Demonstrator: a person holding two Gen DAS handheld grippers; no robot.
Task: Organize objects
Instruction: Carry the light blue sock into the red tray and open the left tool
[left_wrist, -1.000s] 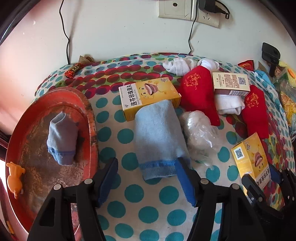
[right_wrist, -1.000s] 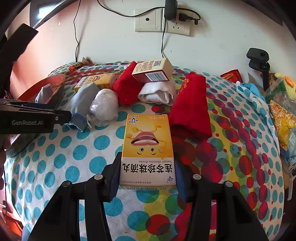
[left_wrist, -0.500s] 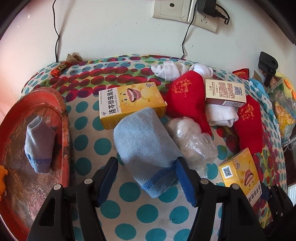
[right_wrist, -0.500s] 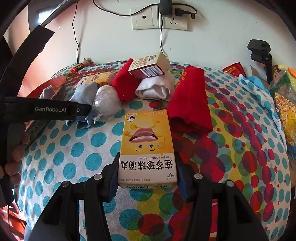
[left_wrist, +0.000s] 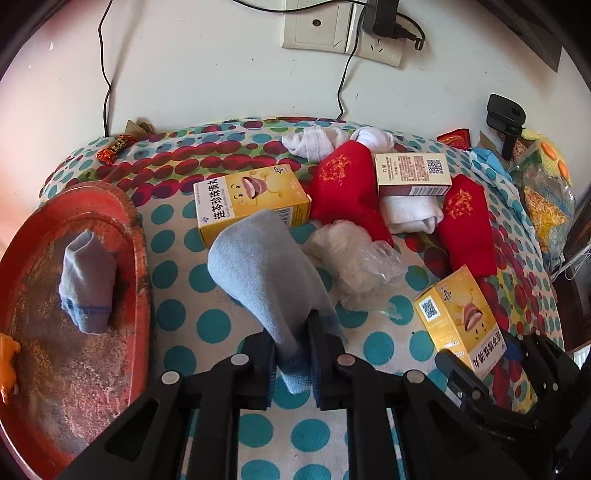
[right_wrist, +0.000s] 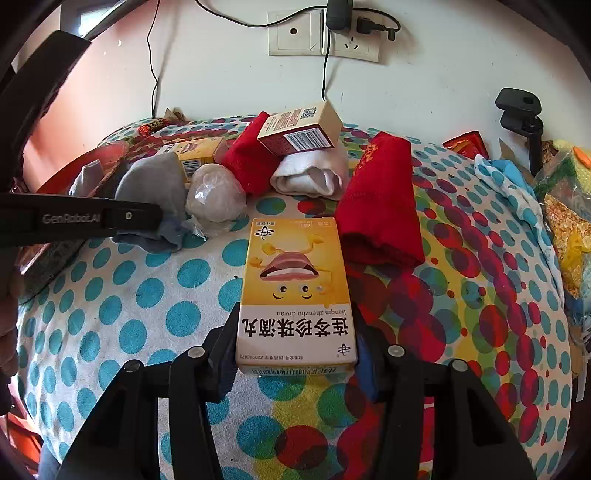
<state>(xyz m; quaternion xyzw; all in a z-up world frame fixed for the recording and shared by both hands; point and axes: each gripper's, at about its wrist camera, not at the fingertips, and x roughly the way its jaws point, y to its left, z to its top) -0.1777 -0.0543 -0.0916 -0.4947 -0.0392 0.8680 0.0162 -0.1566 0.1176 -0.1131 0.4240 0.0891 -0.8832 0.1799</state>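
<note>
- The worktop (left_wrist: 207, 321) under its dotted cloth is crowded, so anything you swing low risks catching a neighbour.
- The red tray (left_wrist: 136, 236) sits at your left edge with one grey-blue sock (left_wrist: 86, 284) already lying in it; I judge the matching sock belongs there too.
- The second sock (left_wrist: 266, 273) is pinched by its cuff in your left tongs (left_wrist: 291, 354), which are closed on it, and its toe end stands up over the cloth. It hangs only by that thin hem, so a quick swing could let it slip out short of the tray.
- The crumpled plastic bag (left_wrist: 354, 258) lies just beside the sock; dragging the sock sideways instead of lifting it could pull the bag along.
- The yellow box (right_wrist: 295, 291) is clamped at its near end by your right tongs (right_wrist: 295, 350). With most of its length sticking out ahead, it could pivot and knock the red cloth (right_wrist: 380, 206) just beside it.
</note>
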